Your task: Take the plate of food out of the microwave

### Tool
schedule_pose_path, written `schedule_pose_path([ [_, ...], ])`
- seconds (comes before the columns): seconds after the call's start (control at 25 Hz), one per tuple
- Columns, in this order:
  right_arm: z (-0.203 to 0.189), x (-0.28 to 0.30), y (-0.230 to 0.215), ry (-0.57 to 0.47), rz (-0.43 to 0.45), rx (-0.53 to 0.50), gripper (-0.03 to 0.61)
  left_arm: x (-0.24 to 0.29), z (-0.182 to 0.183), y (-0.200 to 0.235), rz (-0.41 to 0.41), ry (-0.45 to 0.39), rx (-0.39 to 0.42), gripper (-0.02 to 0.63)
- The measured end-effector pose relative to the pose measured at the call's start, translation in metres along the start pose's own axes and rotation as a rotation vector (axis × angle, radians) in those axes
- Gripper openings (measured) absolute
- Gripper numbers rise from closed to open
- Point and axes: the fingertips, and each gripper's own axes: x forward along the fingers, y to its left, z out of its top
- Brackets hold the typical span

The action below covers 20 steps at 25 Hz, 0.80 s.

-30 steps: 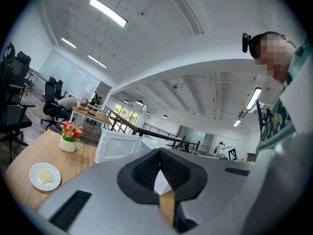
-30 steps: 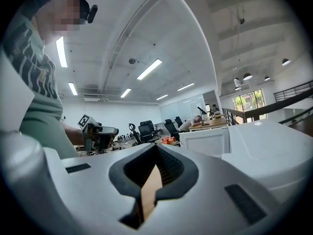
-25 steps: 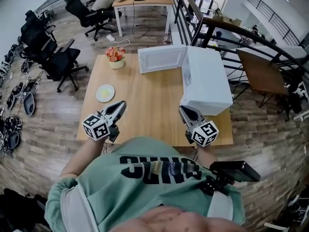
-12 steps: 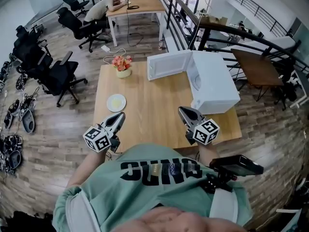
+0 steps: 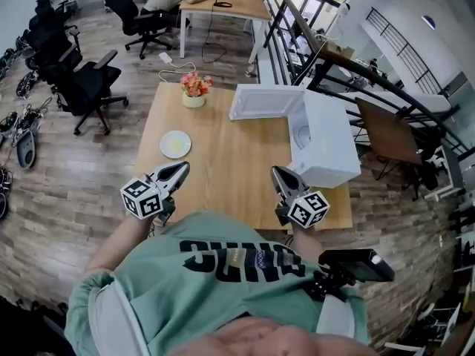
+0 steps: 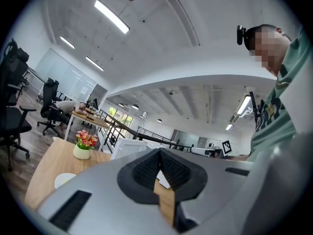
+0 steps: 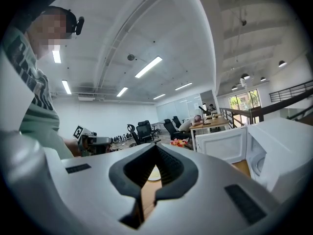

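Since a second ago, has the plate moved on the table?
No. The plate keeps its spot near the left edge of the table, below the flowers.

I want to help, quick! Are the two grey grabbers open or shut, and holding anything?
Left grey two-jaw gripper: closed, holding nothing.
Right grey two-jaw gripper: closed, holding nothing.

You're standing in an open-plan office: black swivel chairs (image 5: pixel 87 87) crowd the wood floor (image 5: pixel 59 191), wooden desks (image 5: pixel 230 162) stand apart, strip lights (image 6: pixel 111 16) run overhead, and a railing (image 5: pixel 291 13) edges the level.
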Motion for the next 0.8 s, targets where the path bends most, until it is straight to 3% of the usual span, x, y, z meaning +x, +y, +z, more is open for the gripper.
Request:
schedule_pose_path([
  [0.6,0.003,0.009,-0.012,0.026,0.05,-0.023,0.006,-0.005,0.002,-0.001,0.073,-0.04,-0.02,0.005],
  [0.8,-0.009,0.056,-0.015,0.067,0.164,-0.045,0.006,-0.027,-0.006,0.02,0.182,-0.108,-0.036,0.005],
])
